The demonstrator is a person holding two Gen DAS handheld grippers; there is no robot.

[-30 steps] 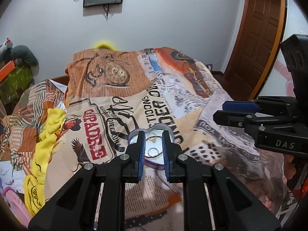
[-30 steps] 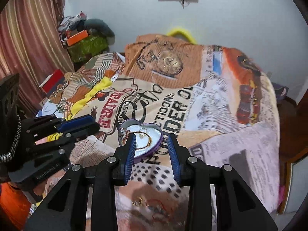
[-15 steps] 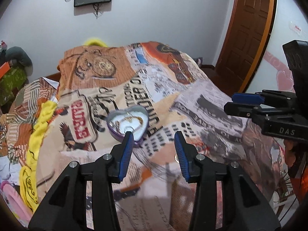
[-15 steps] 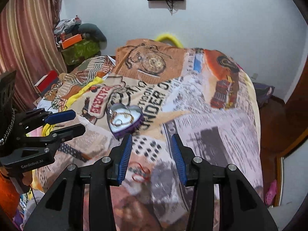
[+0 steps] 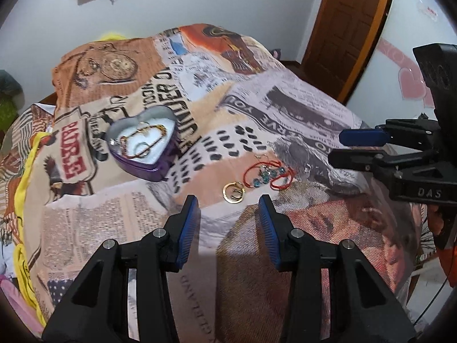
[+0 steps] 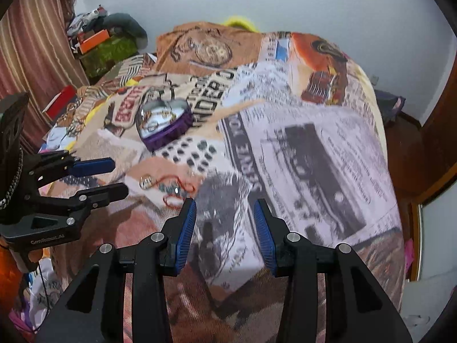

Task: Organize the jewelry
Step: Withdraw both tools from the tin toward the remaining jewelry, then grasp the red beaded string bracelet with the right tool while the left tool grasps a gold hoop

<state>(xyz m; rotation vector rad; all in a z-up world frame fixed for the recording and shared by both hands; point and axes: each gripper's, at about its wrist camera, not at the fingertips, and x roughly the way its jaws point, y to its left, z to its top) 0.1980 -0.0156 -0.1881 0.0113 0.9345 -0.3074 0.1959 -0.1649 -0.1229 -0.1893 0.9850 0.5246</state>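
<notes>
Gold hoop (image 5: 234,192) — beside red bracelet (image 5: 268,173)

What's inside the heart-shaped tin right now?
The heart-shaped tin sits open, holding a gold chain and a ring-like piece on its white lining. The near wall hides part of the floor.

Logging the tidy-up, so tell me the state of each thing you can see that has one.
heart-shaped box: open, jewelry inside
gold hoop earring: loose on the blanket
red cord with blue beads: loose on the blanket
left gripper: open, empty
right gripper: open, empty
</notes>
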